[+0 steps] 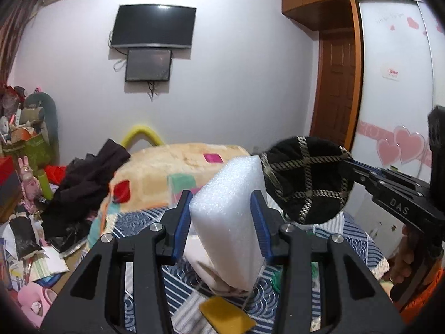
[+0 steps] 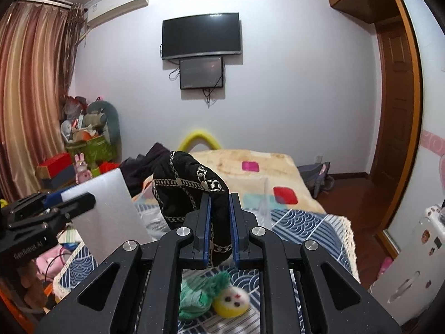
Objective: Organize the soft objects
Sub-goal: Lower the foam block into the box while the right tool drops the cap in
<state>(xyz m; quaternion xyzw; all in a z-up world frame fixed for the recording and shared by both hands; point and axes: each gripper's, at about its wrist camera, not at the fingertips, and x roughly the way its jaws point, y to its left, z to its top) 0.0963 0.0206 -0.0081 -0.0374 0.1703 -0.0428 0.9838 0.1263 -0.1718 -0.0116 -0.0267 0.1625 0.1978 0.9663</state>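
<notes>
My left gripper is shut on a white foam block and holds it above the bed. My right gripper is shut on a black cap with gold chain trim, also held in the air. In the left wrist view the cap hangs just right of the foam block, with the right gripper's arm behind it. In the right wrist view the foam block and the left gripper are at the left. A green and yellow plush toy lies on the bed below my right gripper.
The bed has a blue patterned sheet and a beige blanket. A yellow sponge and white cloth lie under the foam. Dark clothes pile at the bed's left. Clutter fills the left corner. A wardrobe stands right.
</notes>
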